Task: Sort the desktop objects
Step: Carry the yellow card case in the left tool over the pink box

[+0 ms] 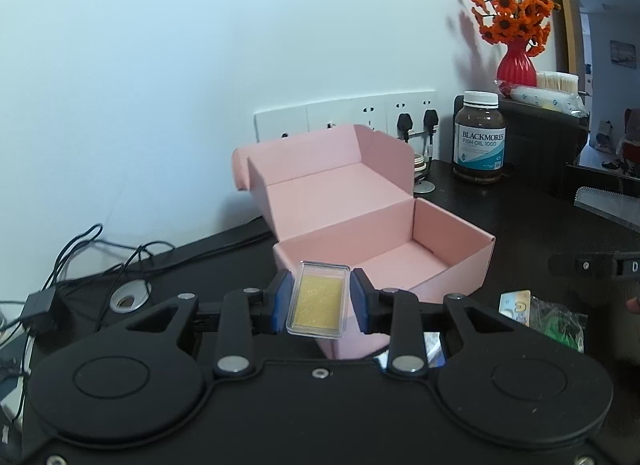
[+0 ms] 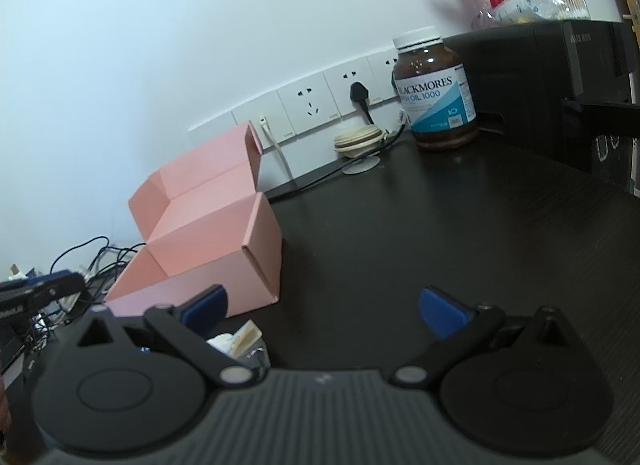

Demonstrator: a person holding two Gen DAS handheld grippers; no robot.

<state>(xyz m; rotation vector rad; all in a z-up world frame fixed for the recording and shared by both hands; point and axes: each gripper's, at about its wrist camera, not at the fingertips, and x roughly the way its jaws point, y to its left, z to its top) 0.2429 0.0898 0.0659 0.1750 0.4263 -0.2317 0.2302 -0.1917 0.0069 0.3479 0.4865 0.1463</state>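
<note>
My left gripper [image 1: 319, 299] is shut on a clear plastic case holding a gold card [image 1: 319, 297]. It holds the case in the air just before the near wall of an open pink cardboard box [image 1: 384, 241], whose lid stands up behind. The box also shows in the right wrist view [image 2: 208, 241], to the left. My right gripper [image 2: 322, 307] is open and empty above the dark desk [image 2: 420, 233], to the right of the box. Small packets [image 2: 240, 339] lie under its left finger.
A Blackmores fish oil bottle [image 1: 479, 137] stands at the back right, next to a black appliance [image 2: 552, 85]. A red vase of orange flowers [image 1: 516, 61] and cotton swabs sit on top of it. Wall sockets with plugs [image 2: 358, 97] and cables [image 1: 80, 253] run along the back. Small packets [image 1: 548, 317] lie at the right.
</note>
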